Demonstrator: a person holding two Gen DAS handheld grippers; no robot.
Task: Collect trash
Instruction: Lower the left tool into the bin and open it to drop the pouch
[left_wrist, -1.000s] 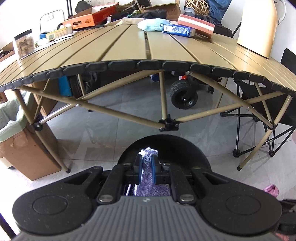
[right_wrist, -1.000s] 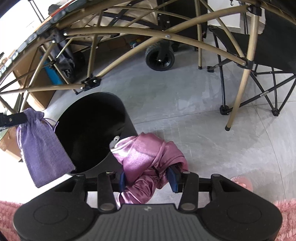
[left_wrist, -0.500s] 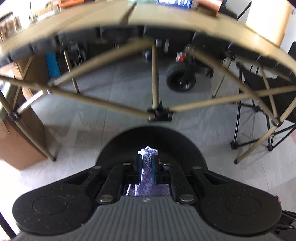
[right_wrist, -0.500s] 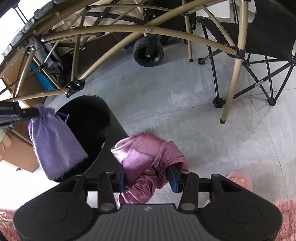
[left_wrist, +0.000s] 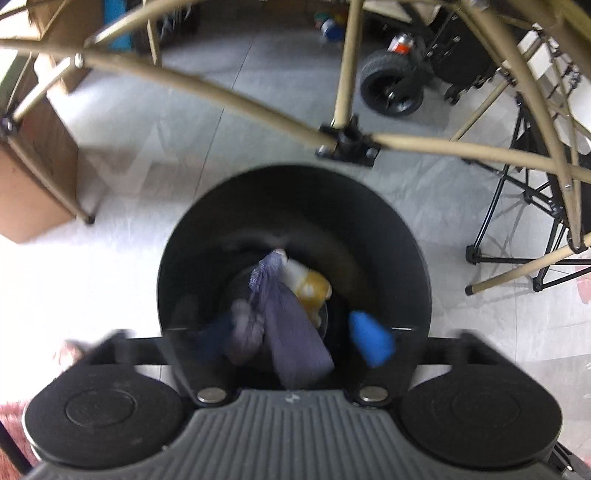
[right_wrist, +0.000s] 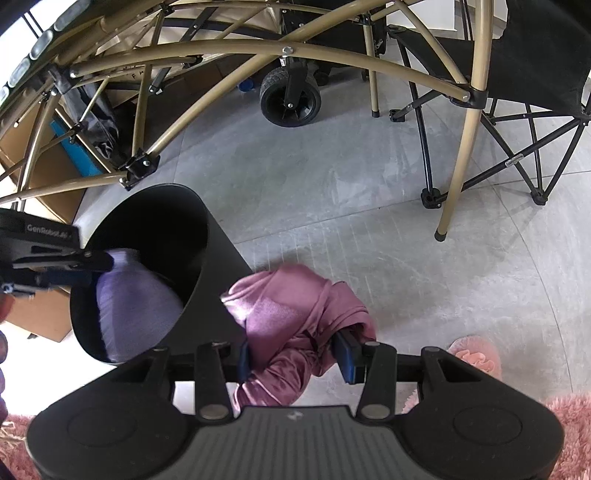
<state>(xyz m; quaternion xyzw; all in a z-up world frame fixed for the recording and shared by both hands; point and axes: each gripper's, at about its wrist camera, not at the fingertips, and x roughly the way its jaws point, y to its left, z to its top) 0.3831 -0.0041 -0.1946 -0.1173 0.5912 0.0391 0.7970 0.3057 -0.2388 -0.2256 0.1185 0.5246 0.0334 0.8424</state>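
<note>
My left gripper (left_wrist: 291, 332) hangs over the black bin (left_wrist: 406, 236), pointing steeply down into it, jaws opening wide; the blue right pad (left_wrist: 371, 341) is well off to one side, the left pad is motion-blurred. The purple pouch (left_wrist: 295, 332) is between the jaws but the pads aren't pressing it; it's blurred, inside the bin mouth. In the right wrist view the same pouch (right_wrist: 129, 306) sits inside the bin (right_wrist: 221, 266), near its front rim, with the left gripper (right_wrist: 92, 264) right at its top edge. At the bin's bottom there's a white and orange thing (left_wrist: 308, 284), blurred, can't tell what it is. My right gripper (right_wrist: 295, 356) is clamped narrow on a bunched pink cloth (right_wrist: 291, 317), blue pads (right_wrist: 347, 354) squeezing the fabric from both sides, the cloth hanging just beside the bin's outer wall, above the grey tile floor (right_wrist: 369, 206). Bin stands on the floor in front of the tan table frame (left_wrist: 258, 110). Behind the frame: a black wheel (right_wrist: 290, 99), a folding chair (right_wrist: 517, 74), a cardboard box (left_wrist: 33, 177) at left. A pink slipper (right_wrist: 476, 356) lies on the floor just right of the right gripper; pink fuzzy rug (right_wrist: 572, 435) at the bottom corners.
</note>
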